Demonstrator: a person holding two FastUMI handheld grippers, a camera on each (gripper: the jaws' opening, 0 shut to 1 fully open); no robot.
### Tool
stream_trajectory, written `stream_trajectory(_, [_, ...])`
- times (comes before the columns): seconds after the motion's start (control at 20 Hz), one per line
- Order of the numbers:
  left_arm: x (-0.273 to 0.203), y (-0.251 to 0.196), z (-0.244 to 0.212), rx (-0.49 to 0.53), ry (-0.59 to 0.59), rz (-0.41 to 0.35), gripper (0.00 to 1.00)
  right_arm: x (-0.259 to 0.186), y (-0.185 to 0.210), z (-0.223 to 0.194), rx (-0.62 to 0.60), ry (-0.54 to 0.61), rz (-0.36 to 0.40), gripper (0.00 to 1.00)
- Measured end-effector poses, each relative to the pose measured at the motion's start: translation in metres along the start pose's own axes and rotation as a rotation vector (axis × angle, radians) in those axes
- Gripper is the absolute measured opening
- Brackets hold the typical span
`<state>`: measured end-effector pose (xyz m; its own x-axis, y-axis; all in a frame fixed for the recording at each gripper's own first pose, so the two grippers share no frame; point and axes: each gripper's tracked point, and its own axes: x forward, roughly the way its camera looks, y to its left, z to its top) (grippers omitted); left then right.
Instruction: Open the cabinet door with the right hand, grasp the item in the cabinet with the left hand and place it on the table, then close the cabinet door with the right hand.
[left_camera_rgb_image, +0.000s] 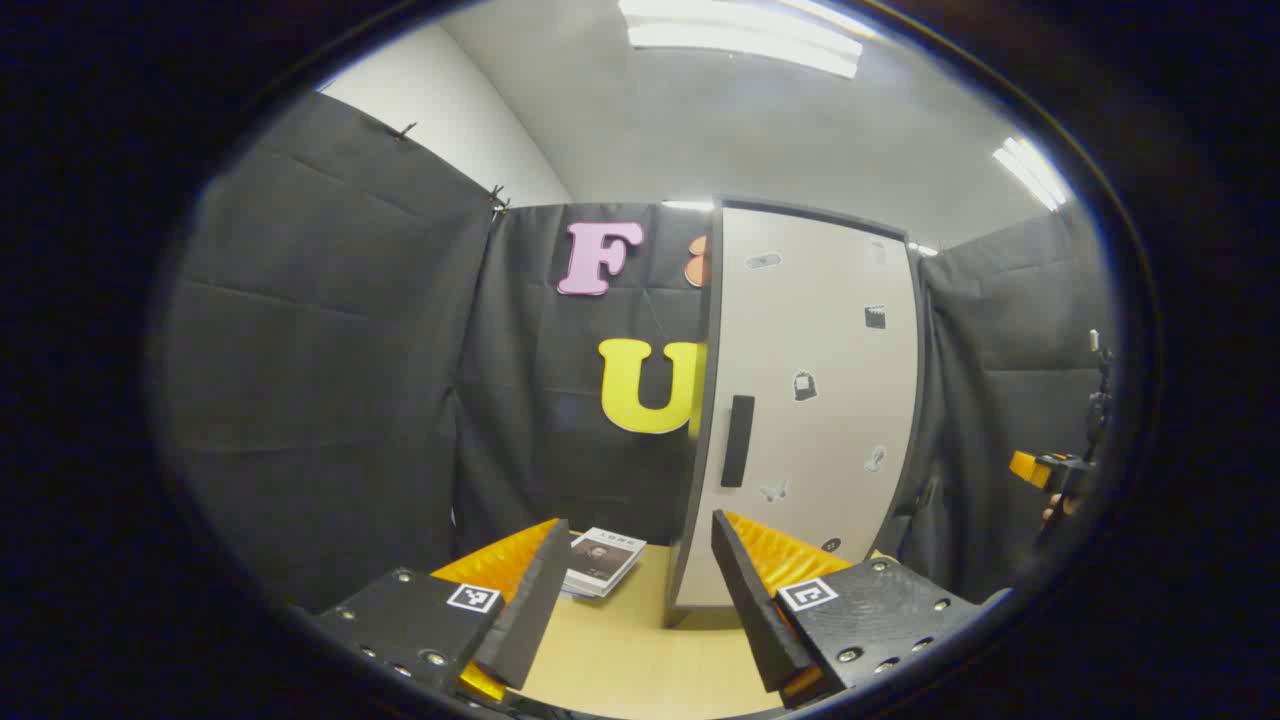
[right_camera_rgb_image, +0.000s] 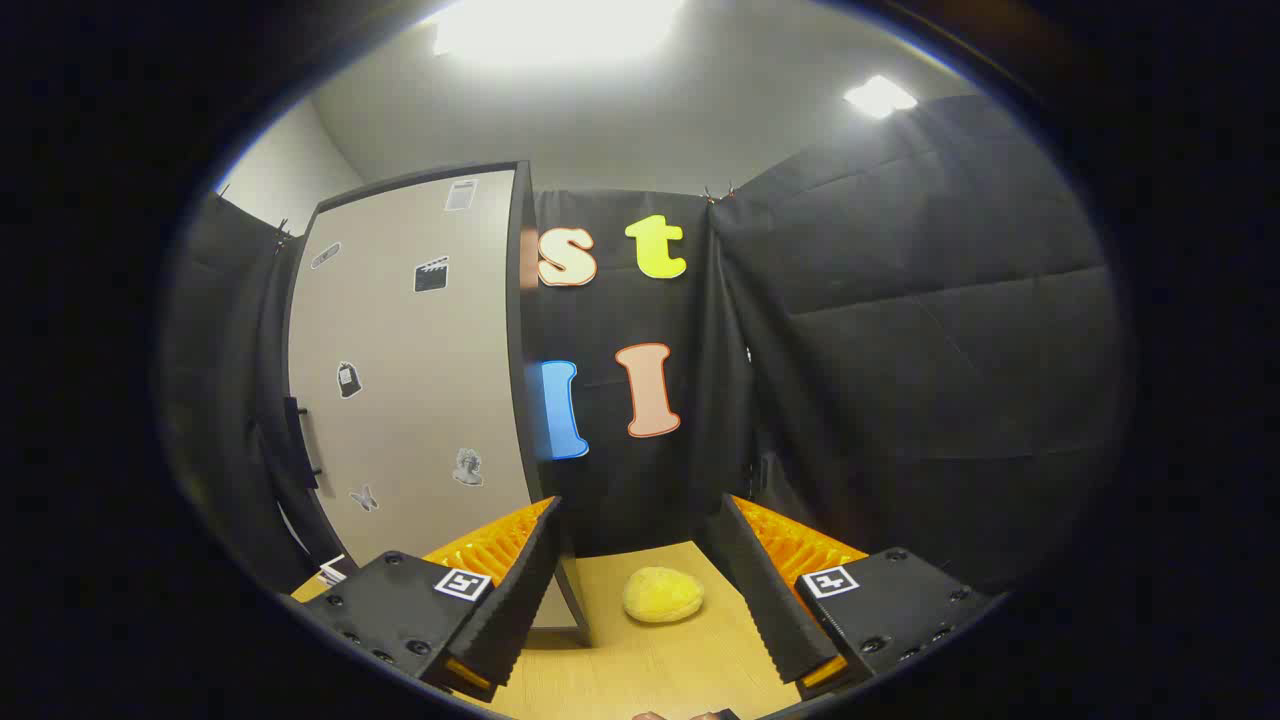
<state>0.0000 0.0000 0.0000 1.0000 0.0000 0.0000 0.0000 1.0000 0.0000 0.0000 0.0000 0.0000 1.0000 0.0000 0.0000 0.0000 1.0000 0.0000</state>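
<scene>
Left claw (left_camera_rgb_image: 632, 590) was open and empty, its fingers well apart over the surface (left_camera_rgb_image: 640, 660). Right claw (right_camera_rgb_image: 635, 590) was likewise open and empty.

Cabinet (left_camera_rgb_image: 810, 400): upright on the surface, door (right_camera_rgb_image: 410, 370) shut, judging from both views. Long axis vertical. In the left gripper view the door face lay ahead and a little right of the left claw, near but not touching. The handle (left_camera_rgb_image: 737, 440), a dark vertical bar, sat on the door's left side, above that claw's right finger. In the right gripper view the door stood ahead and to the left, seen at a slant, with the handle (right_camera_rgb_image: 300, 445) at its far left edge, edge-on.

The item inside the cabinet was hidden behind the door; kind and position could not be told.

Also on the surface: a booklet (left_camera_rgb_image: 603, 562) left of the cabinet, and a yellow lump (right_camera_rgb_image: 663, 594) lying between the right claw's fingers but farther off, untouched.

Judgement: the task stood at its first step, door not yet opened. The handle lay across the door from the right claw, so that claw would need to travel left and meet the vertical bar with its fingers either side. The left claw appeared nearer the handle, yet the task assigns opening to the right.
</scene>
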Motion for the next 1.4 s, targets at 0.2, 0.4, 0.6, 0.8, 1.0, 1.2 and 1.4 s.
stream_trajectory(0.2, [0.007,-0.007,-0.007,-0.018,0.015,0.045,0.86,0.013,-0.001,-0.010,-0.024,0.011,0.038,0.97])
stream_trajectory(0.4, [0.008,-0.014,-0.018,-0.013,0.030,0.088,0.86,0.025,-0.006,-0.026,-0.011,0.037,0.075,0.92])
stream_trajectory(0.6, [0.005,-0.020,-0.024,0.007,0.046,0.087,0.85,0.027,-0.005,-0.043,-0.002,0.083,0.081,0.97])
stream_trajectory(0.8, [0.012,-0.015,-0.030,0.034,0.050,0.075,0.85,0.023,0.010,-0.045,-0.022,0.096,0.086,0.97])
stream_trajectory(1.0, [0.024,0.001,-0.039,-0.007,0.061,0.036,0.85,0.014,0.048,-0.034,0.006,0.099,0.103,0.97])
stream_trajectory(1.2, [0.031,0.037,-0.044,0.033,0.073,0.020,0.85,0.005,0.108,-0.016,0.016,0.104,0.146,0.97])
stream_trajectory(1.4, [0.035,0.065,-0.051,0.024,0.076,-0.002,0.85,0.005,0.173,0.003,-0.005,0.099,0.208,0.97])
